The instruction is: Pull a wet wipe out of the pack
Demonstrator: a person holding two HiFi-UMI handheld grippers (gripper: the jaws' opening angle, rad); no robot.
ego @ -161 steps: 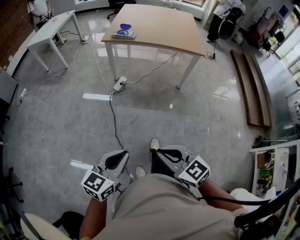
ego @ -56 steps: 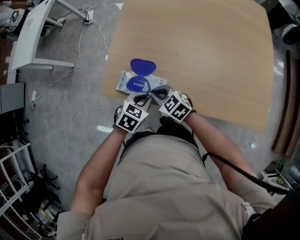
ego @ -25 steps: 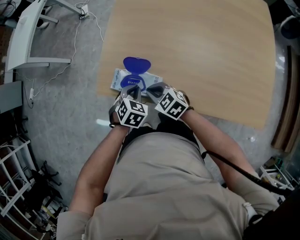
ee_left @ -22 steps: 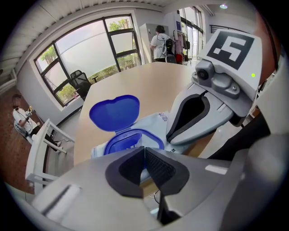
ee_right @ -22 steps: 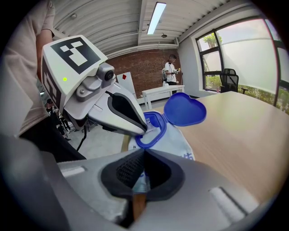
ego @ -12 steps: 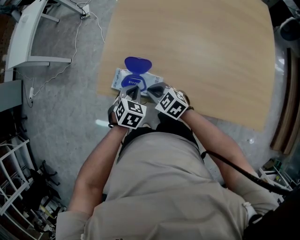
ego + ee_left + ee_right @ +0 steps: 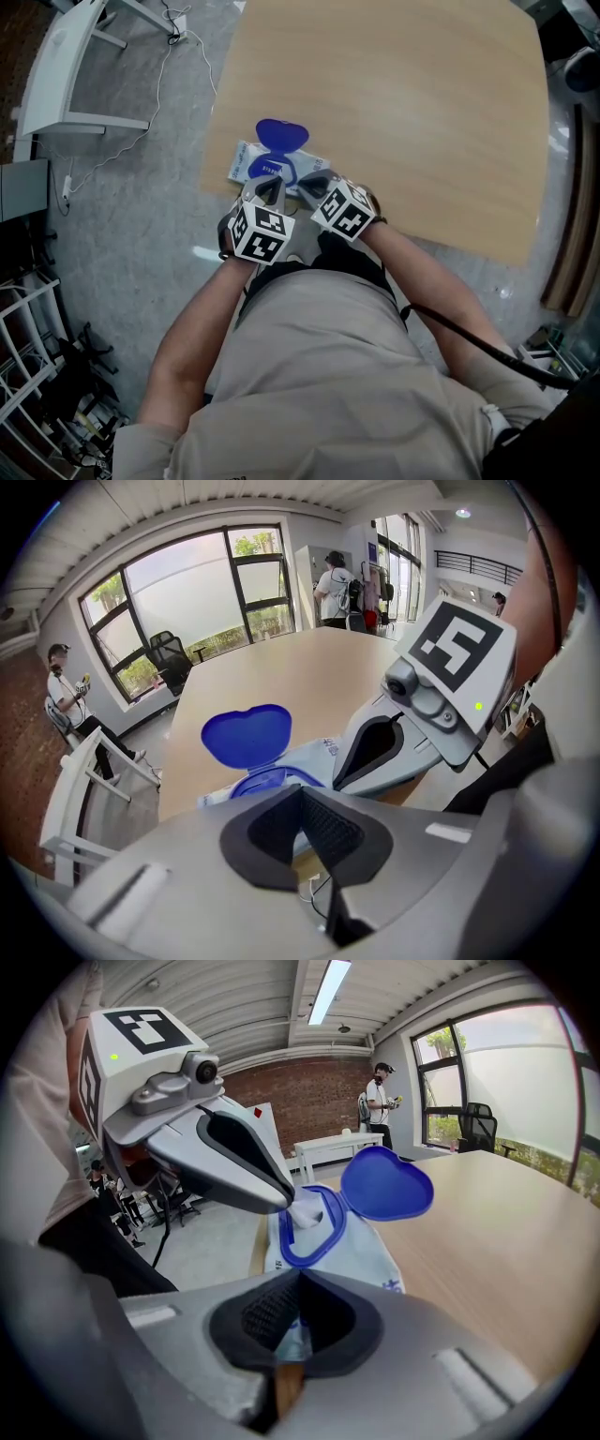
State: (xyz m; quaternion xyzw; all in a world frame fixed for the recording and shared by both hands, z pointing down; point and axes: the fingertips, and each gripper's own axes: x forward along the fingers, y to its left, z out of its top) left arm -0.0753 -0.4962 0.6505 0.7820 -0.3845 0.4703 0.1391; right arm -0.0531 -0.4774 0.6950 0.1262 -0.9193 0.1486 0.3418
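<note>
The wet wipe pack [image 7: 248, 161] lies at the near left corner of the wooden table [image 7: 422, 122], and its blue lid [image 7: 281, 134] stands open. My left gripper [image 7: 269, 187] is over the pack's opening. In the right gripper view its tips [image 7: 284, 1202] are shut on a white wipe [image 7: 306, 1213] that sticks up from the blue ring. My right gripper [image 7: 298, 1277] is shut, its tip resting on the near end of the pack [image 7: 361, 1251]. From the left gripper [image 7: 302, 791] I see the lid [image 7: 247, 735] and the right gripper [image 7: 375, 752] beside it.
The pack lies close to the table's near edge [image 7: 281, 202], with grey floor below. A white table [image 7: 66, 75] and cables [image 7: 169, 66] are at the left. People stand far off [image 7: 380, 1101], [image 7: 66, 700].
The person has walked up to the table and brought both grippers to the pack. Over the last second the left gripper has settled on the opening, and the right one has barely moved.
</note>
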